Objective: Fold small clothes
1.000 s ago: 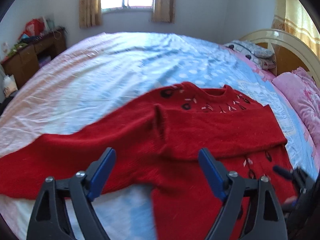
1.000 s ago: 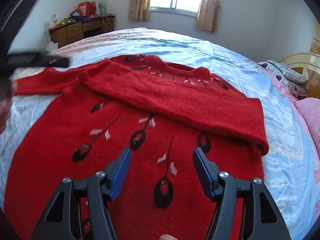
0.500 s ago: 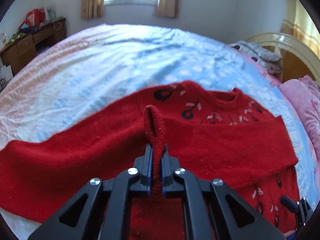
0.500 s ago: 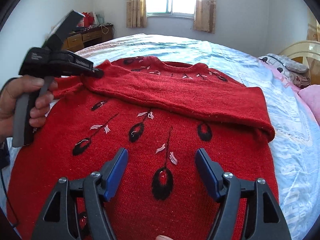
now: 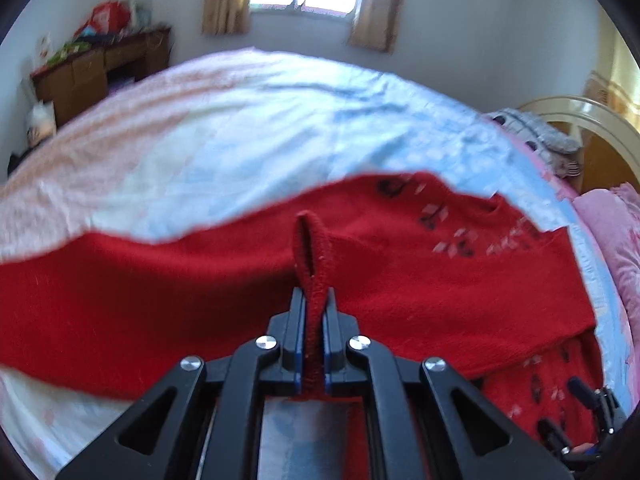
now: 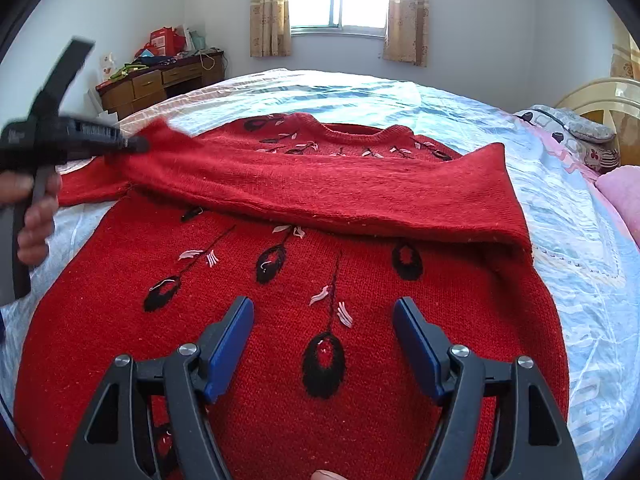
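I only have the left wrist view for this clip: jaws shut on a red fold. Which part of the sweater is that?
Observer: The right wrist view shows the left gripper pinching the cuff end of a sleeve that lies folded across the chest of the sweater.
Operator: What is the right gripper doing?
Observer: The right gripper is open, over the lower front, holding nothing.
Operator: Is the other sleeve folded too?
Observer: Not yet. It lies spread out on the bed behind the left gripper.
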The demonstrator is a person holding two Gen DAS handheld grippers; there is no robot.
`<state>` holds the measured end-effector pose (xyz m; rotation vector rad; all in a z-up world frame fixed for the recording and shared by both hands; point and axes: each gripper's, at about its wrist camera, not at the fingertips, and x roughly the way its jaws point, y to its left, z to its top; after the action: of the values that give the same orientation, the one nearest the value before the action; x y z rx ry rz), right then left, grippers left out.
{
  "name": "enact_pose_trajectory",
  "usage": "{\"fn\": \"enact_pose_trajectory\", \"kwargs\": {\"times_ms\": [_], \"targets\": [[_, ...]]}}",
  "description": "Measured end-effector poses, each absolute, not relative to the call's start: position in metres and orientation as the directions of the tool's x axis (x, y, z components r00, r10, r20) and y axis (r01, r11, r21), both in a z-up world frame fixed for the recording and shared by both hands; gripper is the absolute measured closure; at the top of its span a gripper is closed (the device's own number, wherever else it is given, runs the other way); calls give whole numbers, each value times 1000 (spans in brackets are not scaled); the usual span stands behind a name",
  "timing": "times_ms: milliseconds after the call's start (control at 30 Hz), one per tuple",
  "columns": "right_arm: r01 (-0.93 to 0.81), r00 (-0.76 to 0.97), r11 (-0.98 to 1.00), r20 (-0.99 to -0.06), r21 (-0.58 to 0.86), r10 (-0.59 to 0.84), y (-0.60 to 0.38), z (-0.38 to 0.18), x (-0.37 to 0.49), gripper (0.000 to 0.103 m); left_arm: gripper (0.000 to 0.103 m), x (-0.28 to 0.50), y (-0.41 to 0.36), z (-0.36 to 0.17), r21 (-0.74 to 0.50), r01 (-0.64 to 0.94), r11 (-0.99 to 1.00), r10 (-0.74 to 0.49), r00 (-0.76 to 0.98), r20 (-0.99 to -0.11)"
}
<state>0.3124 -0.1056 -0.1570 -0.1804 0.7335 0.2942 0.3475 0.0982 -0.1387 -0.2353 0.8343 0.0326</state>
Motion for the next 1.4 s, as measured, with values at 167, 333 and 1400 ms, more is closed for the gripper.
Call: {"fn": "enact_pose_trajectory", "kwargs": {"times_ms": [167,333,1400], "targets": [[-326,691,945,-685,-13,230,-114,-152,314,29,94,344,88,-146,-179,-112,978,-58,671,-739],[-209,643,943,-690,259,332,-175,-146,354,29,75,338,81,-144,-132,-82,988,-42,675,-737],[-149,660,989,-747,-18,86,-171,-150,358,29,17,248,204,-137,24,-251,968,196,690,-697]]}}
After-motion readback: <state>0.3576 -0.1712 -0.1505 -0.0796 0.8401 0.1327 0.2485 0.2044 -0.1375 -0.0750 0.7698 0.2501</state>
